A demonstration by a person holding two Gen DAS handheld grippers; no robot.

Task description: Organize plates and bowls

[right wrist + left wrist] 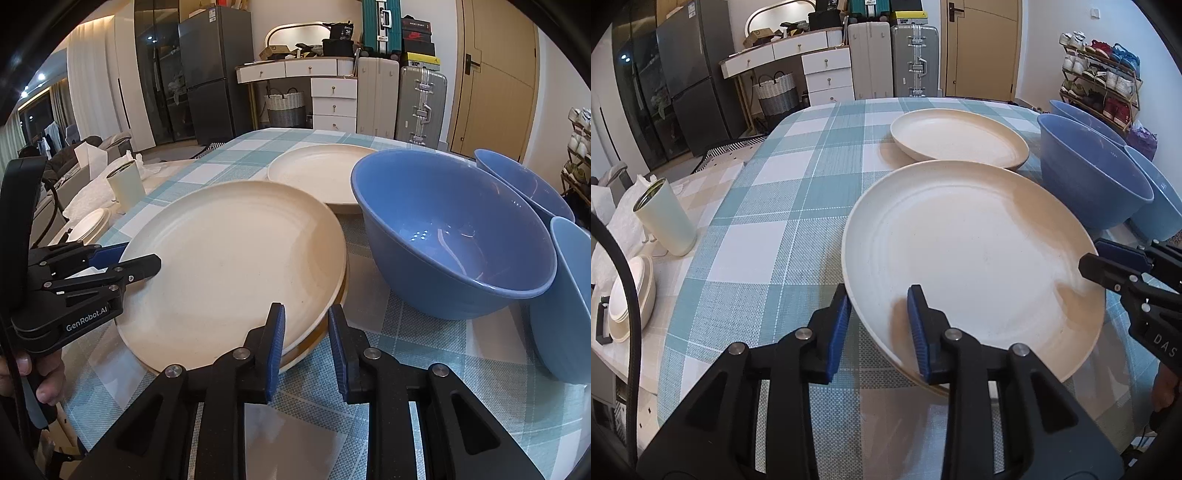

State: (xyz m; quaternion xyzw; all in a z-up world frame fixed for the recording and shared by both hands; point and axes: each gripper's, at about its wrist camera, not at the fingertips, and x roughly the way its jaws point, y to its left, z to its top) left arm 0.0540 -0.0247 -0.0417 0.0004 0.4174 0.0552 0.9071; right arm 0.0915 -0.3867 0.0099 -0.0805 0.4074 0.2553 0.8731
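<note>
1. We read "GenRobot.AI" on the left claw [878,295] body and "DAS" on the right claw [306,308] body.
2. Left claw: narrow, pads pinching the left rim of the near plate [967,251]. Right claw: narrow, clamped on the same plate's right rim.
3. Near plate: empty, lying over a lower plate [317,339] whose edge shows beneath it, at the near side of the worktop [768,236].
4. Behind the near plate: far plate [960,138], empty.
5. Just right of the near plate: big blue bowl [454,236], empty. Past it are a back bowl [517,181] and a pale-blue bowl [565,295].
6. Left of the near plate: open checked cloth out to the worktop edge. Beyond that edge we see a pale cup [665,218] and a small dish stack [631,295].
</note>
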